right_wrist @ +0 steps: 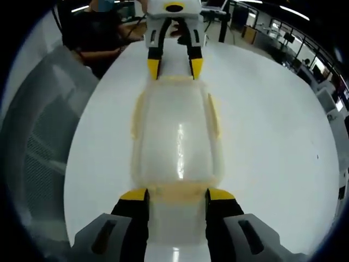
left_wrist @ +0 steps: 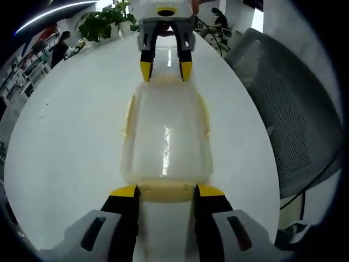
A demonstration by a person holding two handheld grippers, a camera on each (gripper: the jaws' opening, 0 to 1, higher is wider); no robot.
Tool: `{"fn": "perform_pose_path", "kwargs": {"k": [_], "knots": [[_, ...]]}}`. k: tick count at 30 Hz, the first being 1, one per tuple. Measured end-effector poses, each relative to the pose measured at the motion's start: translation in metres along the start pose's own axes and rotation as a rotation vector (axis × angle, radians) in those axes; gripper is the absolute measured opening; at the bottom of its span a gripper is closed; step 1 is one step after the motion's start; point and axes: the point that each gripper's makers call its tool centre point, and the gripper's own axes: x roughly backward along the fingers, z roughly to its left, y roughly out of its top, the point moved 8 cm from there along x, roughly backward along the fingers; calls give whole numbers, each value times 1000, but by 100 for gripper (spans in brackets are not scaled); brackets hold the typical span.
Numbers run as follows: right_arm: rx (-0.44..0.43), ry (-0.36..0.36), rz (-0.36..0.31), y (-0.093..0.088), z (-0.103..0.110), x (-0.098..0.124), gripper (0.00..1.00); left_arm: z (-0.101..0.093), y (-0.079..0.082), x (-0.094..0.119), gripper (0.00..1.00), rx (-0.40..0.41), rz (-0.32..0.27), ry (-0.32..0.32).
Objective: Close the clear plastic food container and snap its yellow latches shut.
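A: What does the container (left_wrist: 166,139) look like?

B: Clear, milky plastic, oblong with rounded corners, its lid (right_wrist: 179,139) lying flat on top and catching a streak of light. Pale yellow latches run along its edges: one on each long side (left_wrist: 129,115) and one at each short end (right_wrist: 178,192). It sits in the middle of the white worktop (left_wrist: 71,131), lengthwise between the two tools.

A: Anything inside it?

B: I cannot tell; the plastic is too cloudy to see through (just a whitish glow in both views).

A: And the tools?

B: The left tool (left_wrist: 166,191) is at one short end, its yellow-tipped jaws spread apart on either side of the end latch, the tips right at the container's edge. The right tool (right_wrist: 176,195) is the same at the opposite end: jaws spread, latch between them. Each shows at the far end in the other's view.

A: Are the latches snapped down?

B: Hard to make out. The side ones seem to lie close along the walls, but the fisheye bend and the pale colour blur the detail.

A: What else is around?

B: A grey mesh chair (left_wrist: 283,114) beside the worktop, a potted plant (left_wrist: 103,22) at its far end, and a person in dark clothes (right_wrist: 101,33) in the right gripper view, cut off by the edge.
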Motion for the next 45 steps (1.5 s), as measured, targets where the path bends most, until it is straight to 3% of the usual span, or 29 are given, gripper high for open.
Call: {"fn": "perform_pose_path", "kwargs": {"k": [12,23,45], "knots": [[10,6,47,4,0,-1,39,0,3,-1,39,1,27,2],[9,6,86,5,-1,-3,39,-2,13,-3,40,0,119,11],[16,1,78,5,0,-1,38,-5,12,0,38,14,124,36]]}}
